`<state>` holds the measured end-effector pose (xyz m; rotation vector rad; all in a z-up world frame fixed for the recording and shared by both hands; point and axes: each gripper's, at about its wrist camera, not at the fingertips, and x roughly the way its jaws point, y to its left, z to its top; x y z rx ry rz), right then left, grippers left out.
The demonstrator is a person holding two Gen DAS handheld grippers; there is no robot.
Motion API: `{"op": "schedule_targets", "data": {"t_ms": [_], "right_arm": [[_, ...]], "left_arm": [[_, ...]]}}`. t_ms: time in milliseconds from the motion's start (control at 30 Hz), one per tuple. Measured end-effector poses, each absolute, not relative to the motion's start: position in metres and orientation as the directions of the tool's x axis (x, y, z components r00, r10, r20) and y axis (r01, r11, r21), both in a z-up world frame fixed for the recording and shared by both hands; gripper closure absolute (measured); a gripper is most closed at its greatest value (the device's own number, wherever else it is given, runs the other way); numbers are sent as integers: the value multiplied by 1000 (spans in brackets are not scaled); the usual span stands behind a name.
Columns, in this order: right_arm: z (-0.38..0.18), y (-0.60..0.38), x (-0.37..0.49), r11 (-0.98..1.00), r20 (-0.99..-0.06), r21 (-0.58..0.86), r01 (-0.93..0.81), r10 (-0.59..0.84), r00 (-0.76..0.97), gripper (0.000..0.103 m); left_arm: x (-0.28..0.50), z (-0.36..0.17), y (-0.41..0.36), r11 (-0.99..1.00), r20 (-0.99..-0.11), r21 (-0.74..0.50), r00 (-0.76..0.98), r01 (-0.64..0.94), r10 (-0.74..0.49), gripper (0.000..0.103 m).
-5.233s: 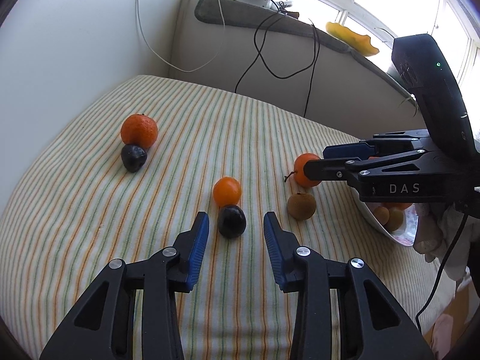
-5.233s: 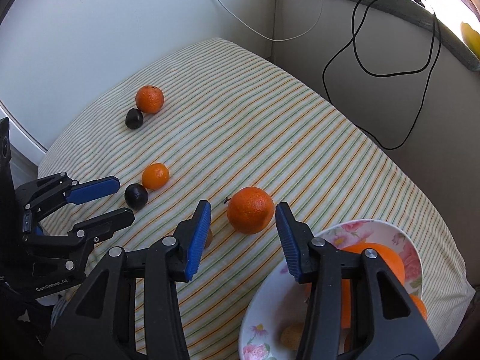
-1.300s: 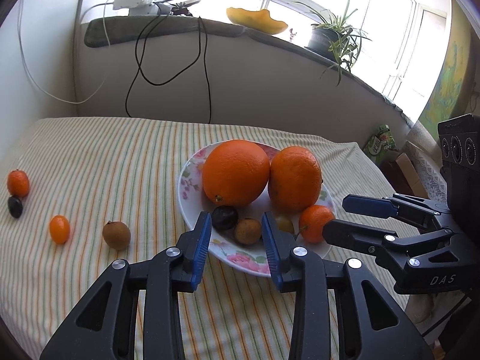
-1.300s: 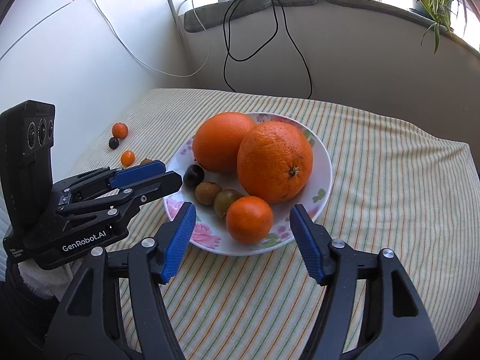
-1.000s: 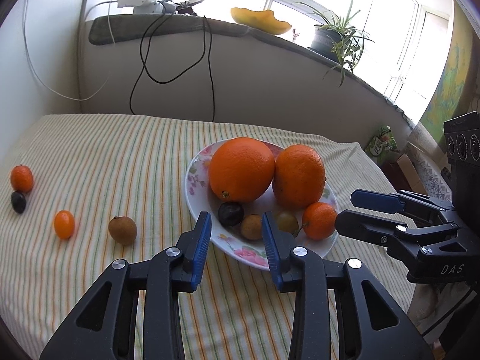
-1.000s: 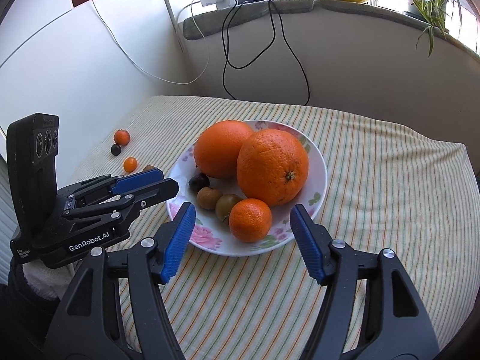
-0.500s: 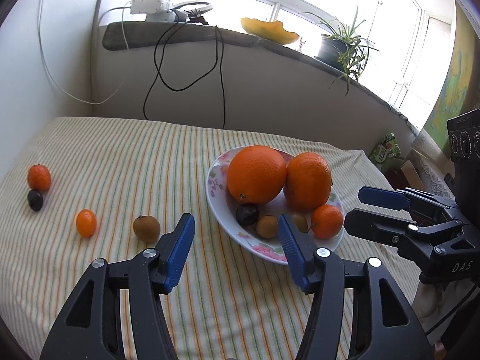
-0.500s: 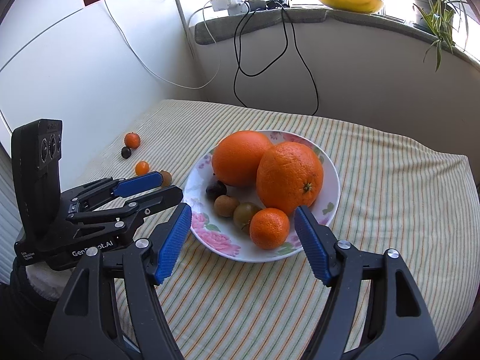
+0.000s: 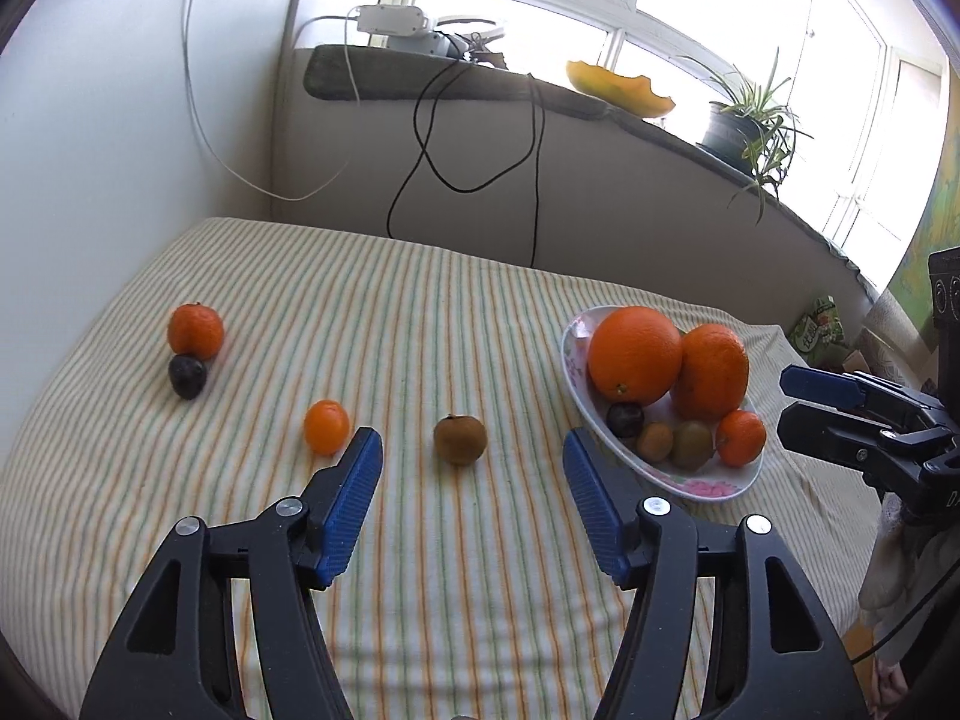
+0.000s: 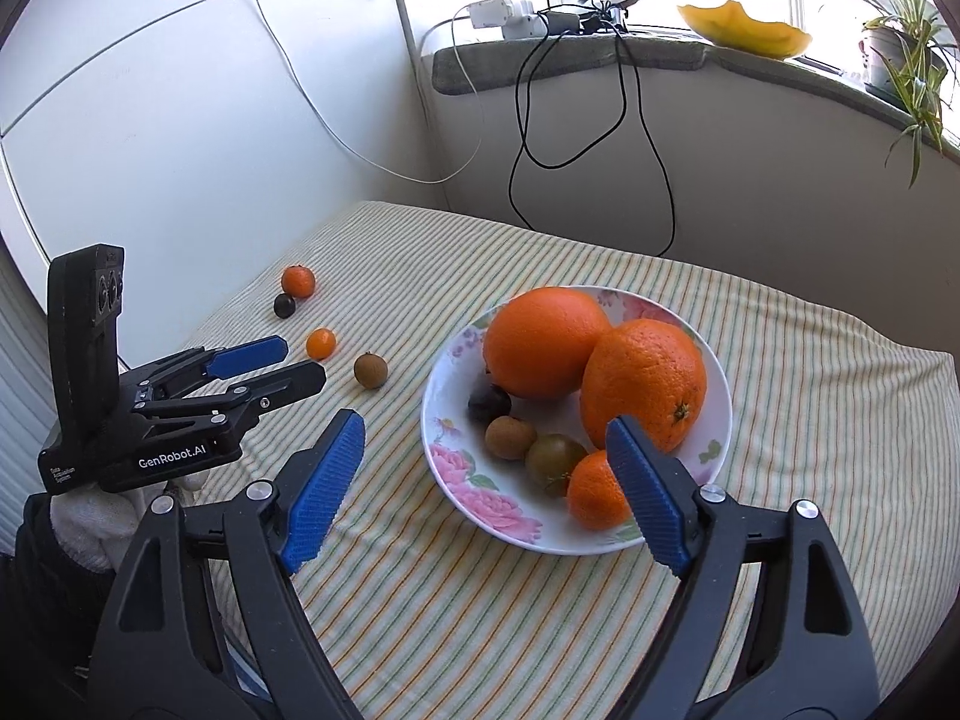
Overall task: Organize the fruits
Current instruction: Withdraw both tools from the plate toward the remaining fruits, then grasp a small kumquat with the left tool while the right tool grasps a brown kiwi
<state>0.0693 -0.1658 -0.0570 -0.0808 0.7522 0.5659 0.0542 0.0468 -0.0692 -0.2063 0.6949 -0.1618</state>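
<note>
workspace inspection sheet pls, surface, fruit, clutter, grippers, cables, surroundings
surface: striped cloth over the table, lying flat.
job's things: plate holds two big oranges, a mandarin, a dark plum and two small brownish fruits. Loose on the cloth: brown fruit, small orange, tangerine touching a dark plum.
clutter: nothing seen on the cloth.
grippers: left gripper open and empty, jaws just opened, brown fruit ahead of them; right gripper open and empty, jaws just opened, over the plate's near edge.
cables: black cable and white cable hang down the walls, clear of the cloth.
surroundings: sill with power strip, potted plant.
</note>
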Motion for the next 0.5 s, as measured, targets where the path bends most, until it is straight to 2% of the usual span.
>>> {"op": "schedule_targets", "data": {"t_ms": [333, 500], "right_arm": [[-54, -132, 67, 805, -659, 117, -581, 501, 561, 18], [-56, -113, 64, 778, -659, 127, -616, 530, 534, 18]], "left_arm": [[49, -74, 79, 973, -621, -229, 764, 35, -174, 41], [52, -79, 89, 971, -626, -236, 759, 34, -179, 49]]}}
